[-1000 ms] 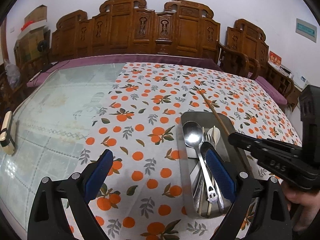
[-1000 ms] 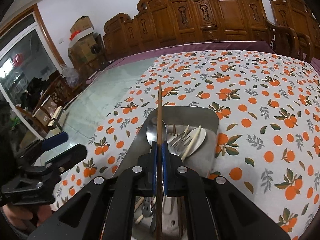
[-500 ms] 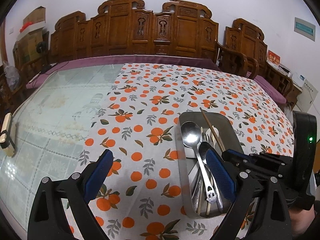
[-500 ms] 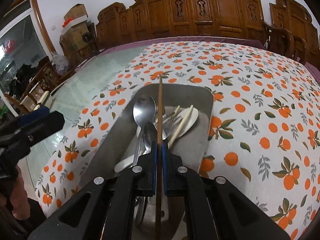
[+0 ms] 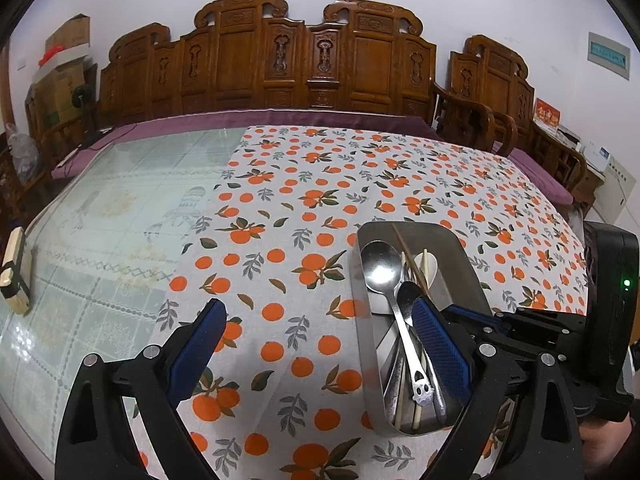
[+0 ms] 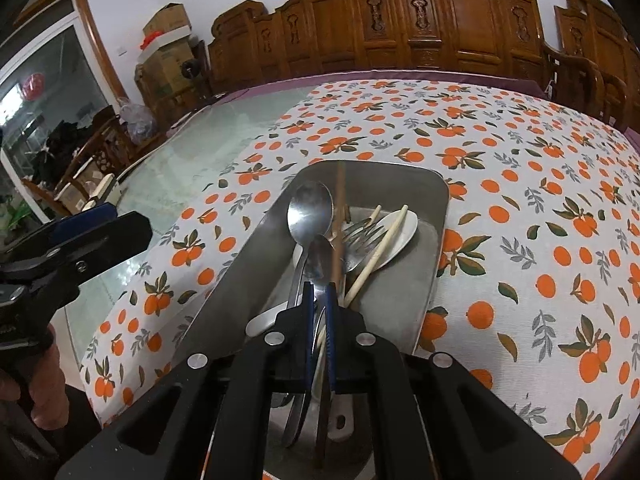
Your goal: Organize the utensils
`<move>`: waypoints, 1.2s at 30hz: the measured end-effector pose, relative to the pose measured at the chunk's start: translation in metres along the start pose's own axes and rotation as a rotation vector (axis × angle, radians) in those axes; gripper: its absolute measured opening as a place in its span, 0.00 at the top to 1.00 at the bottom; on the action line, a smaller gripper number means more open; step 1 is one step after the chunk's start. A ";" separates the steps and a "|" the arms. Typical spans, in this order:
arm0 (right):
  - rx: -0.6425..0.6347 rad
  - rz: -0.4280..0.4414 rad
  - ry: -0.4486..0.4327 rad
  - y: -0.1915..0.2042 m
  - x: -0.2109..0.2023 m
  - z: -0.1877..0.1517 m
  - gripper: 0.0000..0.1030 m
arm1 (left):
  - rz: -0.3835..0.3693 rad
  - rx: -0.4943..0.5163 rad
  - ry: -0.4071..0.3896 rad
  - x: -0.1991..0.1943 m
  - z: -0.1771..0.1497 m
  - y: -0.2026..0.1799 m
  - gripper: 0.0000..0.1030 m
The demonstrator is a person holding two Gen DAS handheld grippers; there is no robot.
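Observation:
A steel tray (image 5: 460, 248) (image 6: 400, 172) sits on the orange-print tablecloth. It holds metal spoons (image 6: 310, 208), a fork (image 6: 360, 236), a white spoon and pale chopsticks (image 6: 380, 244). My right gripper (image 6: 319, 292) is low over the tray's near end, shut on a brown chopstick (image 6: 339, 200). The chopstick lies along the tray over the other utensils, its tip near the far rim. In the left wrist view the same chopstick (image 5: 408, 250) slants across the big spoon (image 5: 380, 266). My left gripper (image 5: 320, 344) hangs open above the cloth with nothing between its pads, its right finger (image 5: 436, 348) over the tray.
The bare glass tabletop (image 5: 100, 232) lies left of the cloth, with a small wooden block (image 5: 14, 272) at its left edge. Carved wooden benches (image 5: 312, 64) stand behind the table. A hand (image 6: 44, 392) holds the left gripper (image 6: 116, 222) at the left of the right wrist view.
My right gripper has come down and nearer with the brown chopstick, which now lies low inside the tray instead of reaching past its far rim. The left gripper has stayed put.

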State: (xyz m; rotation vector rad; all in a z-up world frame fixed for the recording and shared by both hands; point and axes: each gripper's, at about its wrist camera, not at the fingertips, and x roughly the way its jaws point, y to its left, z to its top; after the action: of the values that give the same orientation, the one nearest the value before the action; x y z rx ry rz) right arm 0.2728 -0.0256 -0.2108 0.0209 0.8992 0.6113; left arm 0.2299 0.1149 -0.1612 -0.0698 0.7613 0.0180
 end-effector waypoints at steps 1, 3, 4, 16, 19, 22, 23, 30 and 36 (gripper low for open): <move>-0.014 -0.003 -0.007 0.002 -0.003 0.000 0.93 | 0.000 0.000 -0.001 0.000 0.000 -0.001 0.13; -0.029 -0.007 -0.024 0.002 -0.010 0.000 0.93 | 0.001 0.004 -0.001 0.001 0.000 -0.001 0.13; -0.032 -0.007 -0.031 0.002 -0.013 0.000 0.93 | 0.000 0.004 -0.002 0.000 0.000 -0.001 0.13; -0.022 -0.102 -0.167 -0.021 -0.092 0.000 0.44 | -0.007 0.020 -0.020 -0.016 -0.003 -0.018 0.13; -0.015 -0.130 -0.191 -0.027 -0.108 -0.005 0.34 | -0.012 0.025 -0.027 -0.024 -0.006 -0.026 0.12; 0.004 -0.159 -0.211 -0.033 -0.127 -0.012 0.19 | -0.018 0.022 -0.034 -0.032 -0.009 -0.033 0.08; 0.008 -0.167 -0.218 -0.034 -0.131 -0.014 0.12 | -0.020 0.025 -0.036 -0.035 -0.010 -0.036 0.08; 0.027 -0.208 -0.244 -0.036 -0.165 -0.034 0.03 | -0.017 0.057 -0.031 -0.060 -0.017 -0.060 0.08; 0.058 -0.253 -0.262 -0.036 -0.198 -0.052 0.03 | 0.011 0.086 -0.030 -0.085 -0.029 -0.081 0.08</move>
State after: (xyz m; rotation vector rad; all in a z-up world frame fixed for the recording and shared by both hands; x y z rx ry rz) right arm 0.1597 -0.1678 -0.1097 0.0376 0.6520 0.3365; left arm 0.1521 0.0331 -0.1192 0.0168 0.7313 -0.0037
